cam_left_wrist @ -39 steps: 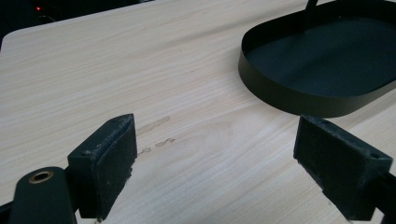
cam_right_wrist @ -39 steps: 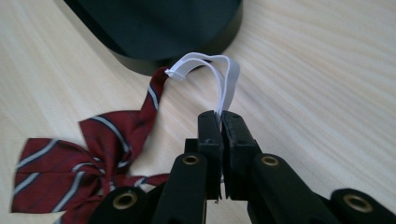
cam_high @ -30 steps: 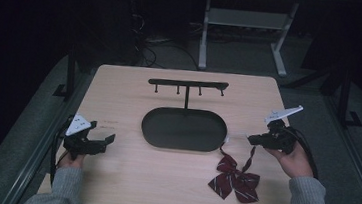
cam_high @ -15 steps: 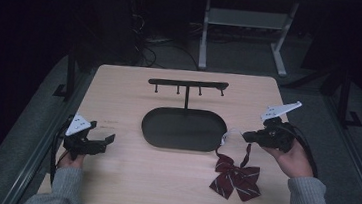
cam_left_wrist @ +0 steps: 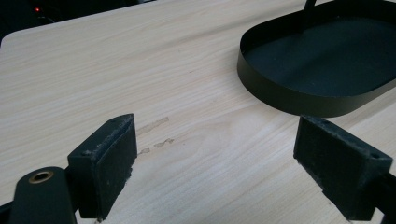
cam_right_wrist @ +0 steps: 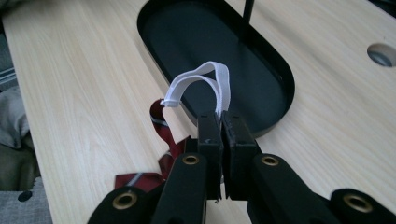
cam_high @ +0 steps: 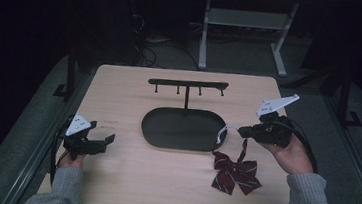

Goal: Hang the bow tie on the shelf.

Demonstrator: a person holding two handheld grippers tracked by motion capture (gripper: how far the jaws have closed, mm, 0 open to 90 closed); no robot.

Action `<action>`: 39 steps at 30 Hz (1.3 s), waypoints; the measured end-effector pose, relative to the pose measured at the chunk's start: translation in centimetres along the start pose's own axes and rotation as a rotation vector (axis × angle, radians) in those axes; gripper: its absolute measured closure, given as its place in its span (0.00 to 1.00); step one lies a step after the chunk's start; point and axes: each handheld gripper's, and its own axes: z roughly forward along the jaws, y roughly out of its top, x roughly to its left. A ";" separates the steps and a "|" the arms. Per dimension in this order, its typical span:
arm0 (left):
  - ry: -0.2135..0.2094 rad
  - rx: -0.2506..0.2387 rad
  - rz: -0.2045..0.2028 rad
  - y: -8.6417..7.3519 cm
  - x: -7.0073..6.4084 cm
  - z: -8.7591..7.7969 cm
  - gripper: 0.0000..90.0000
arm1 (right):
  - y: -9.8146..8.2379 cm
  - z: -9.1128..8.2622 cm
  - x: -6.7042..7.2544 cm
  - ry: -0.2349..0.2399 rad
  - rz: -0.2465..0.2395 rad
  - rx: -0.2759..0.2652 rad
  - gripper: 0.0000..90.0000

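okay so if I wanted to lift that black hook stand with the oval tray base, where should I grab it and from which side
Probably the thin upright post, low down near the tray. It is the one narrow part that jaws can close around; the tray rim is wide and the hook bar sits high. Come from the left side with the open left hand-held gripper, since the right hand-held gripper is pinching the bow tie's white strap.

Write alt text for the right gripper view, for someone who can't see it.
The right gripper, jaws shut, pinches the white elastic loop of a dark red striped bow tie that hangs below it over a light wooden table. Just beyond lies a black oval tray with a thin post rising from it.
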 end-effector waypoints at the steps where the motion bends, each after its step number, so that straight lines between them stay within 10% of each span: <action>1: 0.002 0.002 0.001 0.0 0.0 0.0 0.14 | 0.3 -0.2 0.2 -0.001 -0.008 -0.004 0.96; 39: 0.006 -0.005 -0.009 0.1 0.3 0.0 0.14 | 7.2 -0.5 1.7 0.056 -0.134 -0.062 0.96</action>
